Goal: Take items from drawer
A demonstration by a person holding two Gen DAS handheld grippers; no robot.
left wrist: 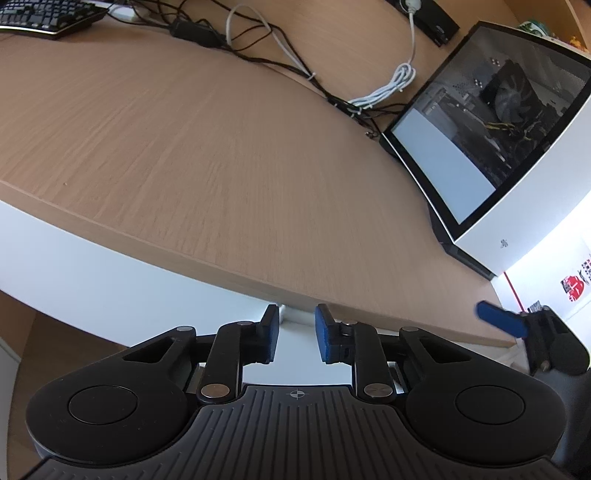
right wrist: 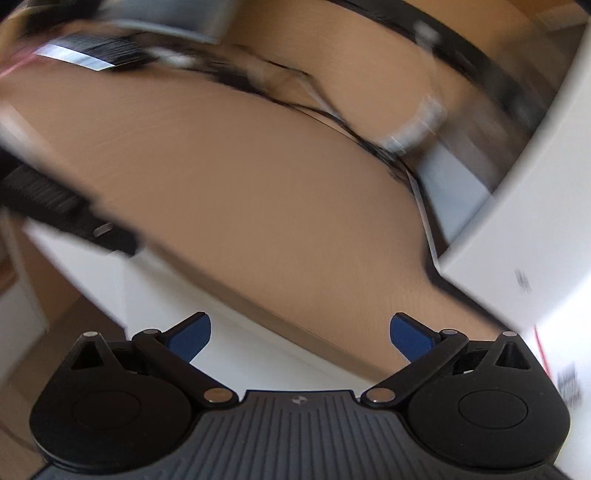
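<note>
In the left wrist view my left gripper [left wrist: 295, 319] sits at the front edge of the wooden desk [left wrist: 221, 155], against the white drawer front [left wrist: 110, 273] beneath it. Its blue pads [left wrist: 272, 332] stand a narrow gap apart. A small white piece of the front lies between the tips, and I cannot tell whether they press on it. One blue finger [left wrist: 498, 321] of the right gripper shows at the right. In the blurred right wrist view my right gripper [right wrist: 301, 338] is wide open and empty, over the same desk edge [right wrist: 295, 325]. No drawer contents are visible.
A white computer case [left wrist: 517, 229] with a glass side stands on the desk at the right. Cables [left wrist: 295, 59] and a keyboard [left wrist: 44, 18] lie at the back. A white printed box [left wrist: 554, 280] sits at the far right. The left gripper's black body [right wrist: 55, 206] crosses the right view.
</note>
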